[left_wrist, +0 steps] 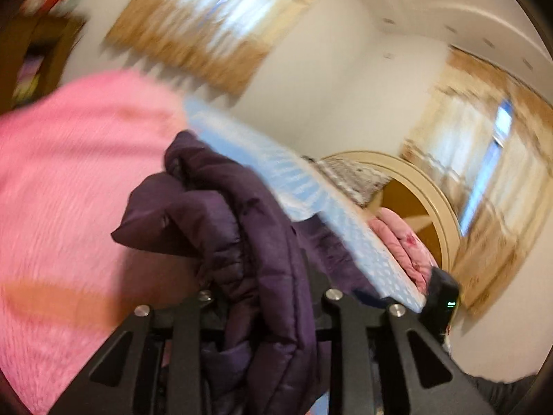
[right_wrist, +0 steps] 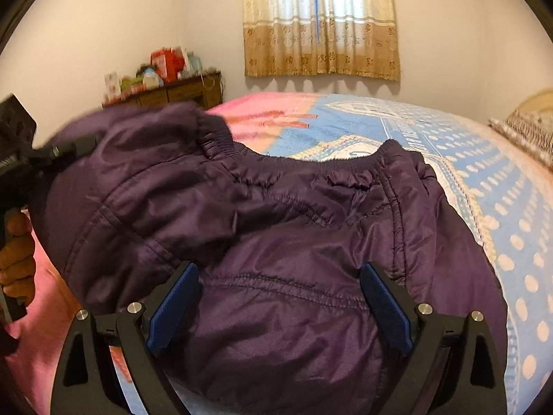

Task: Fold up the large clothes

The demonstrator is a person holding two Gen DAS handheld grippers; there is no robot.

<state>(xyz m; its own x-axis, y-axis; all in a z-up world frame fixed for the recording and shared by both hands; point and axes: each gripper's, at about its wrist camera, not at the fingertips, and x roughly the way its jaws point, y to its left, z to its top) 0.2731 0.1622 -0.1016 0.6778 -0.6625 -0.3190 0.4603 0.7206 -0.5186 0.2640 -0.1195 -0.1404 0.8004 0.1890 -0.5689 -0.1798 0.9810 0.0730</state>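
Jacket (left_wrist: 255,242) bunched over left tool (left_wrist: 262,297), pads hidden.

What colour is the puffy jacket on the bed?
Dark purple. The jacket shows best in the right wrist view.

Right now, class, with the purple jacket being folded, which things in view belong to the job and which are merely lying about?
Part of the job:
- purple jacket
- left hand-held gripper, shut on a bunch of the jacket
- right hand-held gripper, open over it
- bed beneath it

Lying about:
- wooden cabinet with clutter
- curtains
- folded pink cloth
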